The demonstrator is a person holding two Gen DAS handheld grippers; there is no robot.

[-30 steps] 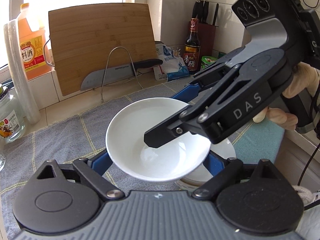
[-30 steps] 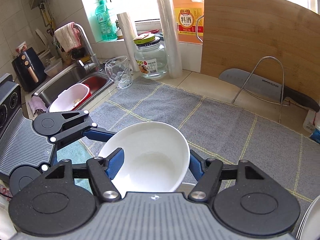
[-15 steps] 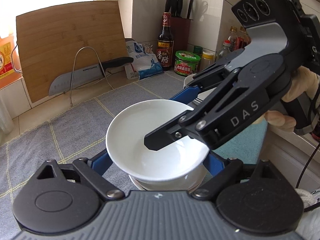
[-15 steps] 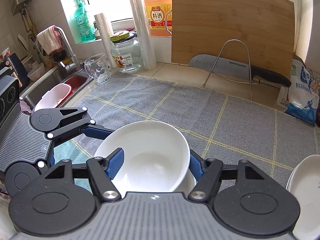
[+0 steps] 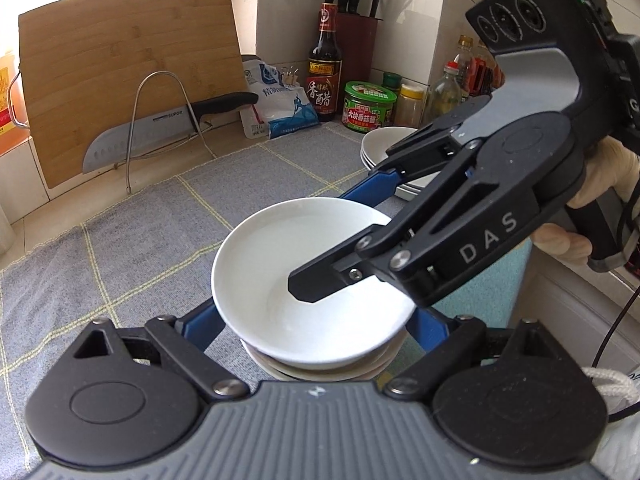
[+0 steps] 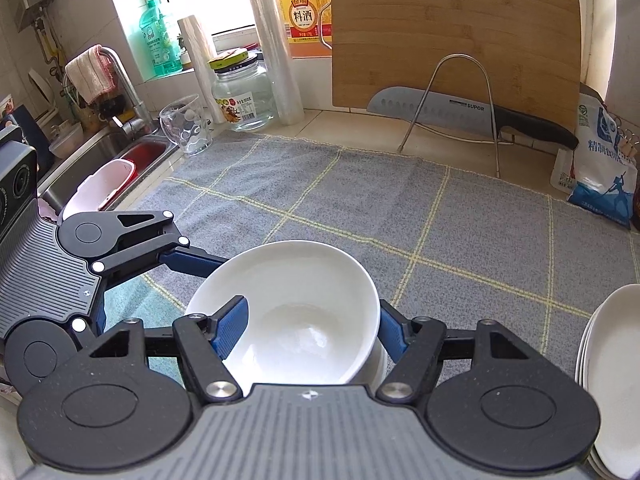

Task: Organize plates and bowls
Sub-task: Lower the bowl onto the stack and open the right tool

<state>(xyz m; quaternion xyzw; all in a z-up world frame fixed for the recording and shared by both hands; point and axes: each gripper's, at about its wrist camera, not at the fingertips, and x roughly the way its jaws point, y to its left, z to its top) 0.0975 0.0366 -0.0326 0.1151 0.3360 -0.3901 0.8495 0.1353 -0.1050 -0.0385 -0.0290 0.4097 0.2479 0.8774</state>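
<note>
Now your right gripper (image 6: pixel 308 330) pinches the bowl (image 6: pixel 288 312) wall, one finger (image 6: pixel 230 326) inside, one outside. Your left gripper (image 5: pixel 312 326) clasps the bowl's (image 5: pixel 280 264) sides. Bowl sits atop a stack of bowls (image 5: pixel 320 370), on the mat (image 6: pixel 400 216). Plates (image 6: pixel 612 368) lie to the right. "DAS" marks the right gripper's body. Knife (image 6: pixel 460 114) reads "SUPOR". Bottle (image 5: pixel 325 68) reads "香醋"; jug (image 6: pixel 304 12) reads "料酒".

A glossy white bowl (image 5: pixel 280 264), empty and slightly tilted, sits atop a short stack of white bowls (image 5: pixel 320 370) on the grey checked mat (image 5: pixel 132 248). White plates (image 5: pixel 384 148) are stacked near the mat's far right edge.
</note>
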